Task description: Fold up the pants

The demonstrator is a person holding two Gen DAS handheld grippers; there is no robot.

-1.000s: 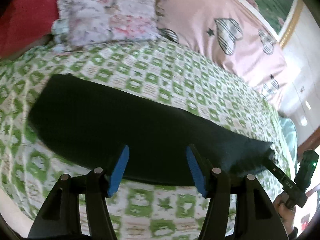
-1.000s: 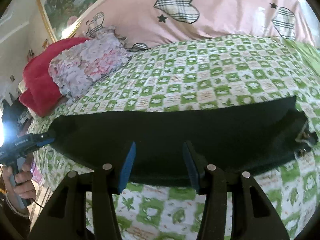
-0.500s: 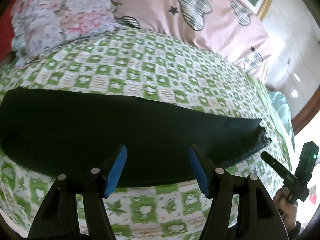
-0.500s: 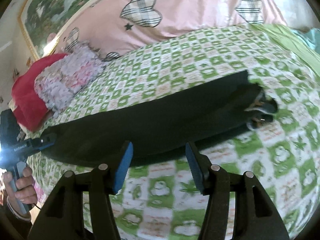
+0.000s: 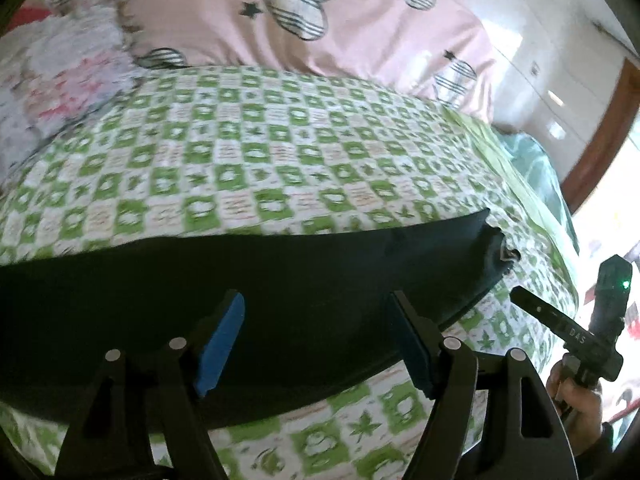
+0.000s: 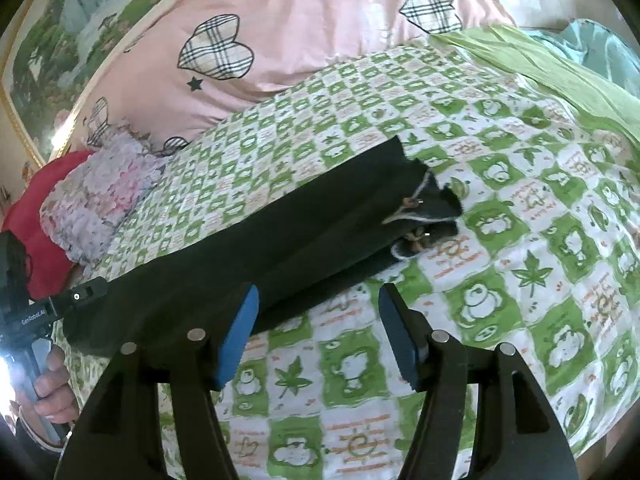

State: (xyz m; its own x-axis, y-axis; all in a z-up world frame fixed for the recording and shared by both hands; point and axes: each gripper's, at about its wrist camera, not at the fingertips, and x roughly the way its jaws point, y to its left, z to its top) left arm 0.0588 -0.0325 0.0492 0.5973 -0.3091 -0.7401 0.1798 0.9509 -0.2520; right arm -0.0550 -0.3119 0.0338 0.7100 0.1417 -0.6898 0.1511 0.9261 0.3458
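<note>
Dark pants (image 5: 280, 292) are laid flat as a long folded strip across the green checked bedsheet (image 5: 280, 152), waistband end (image 6: 424, 216) rumpled toward the right. Bare sheet is seen along both long edges. The left gripper (image 5: 316, 344) is held spread over the pants, gripping nothing; the right gripper (image 6: 316, 332) is spread above sheet beside the near edge. A pink quilt (image 6: 304, 24) and floral pillow (image 6: 100, 196) are banked behind.

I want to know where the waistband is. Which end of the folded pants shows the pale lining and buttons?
The end by the right gripper: the pants open there, with pale trim and small buttons showing. The other end, by the left gripper, is plain dark cloth.
</note>
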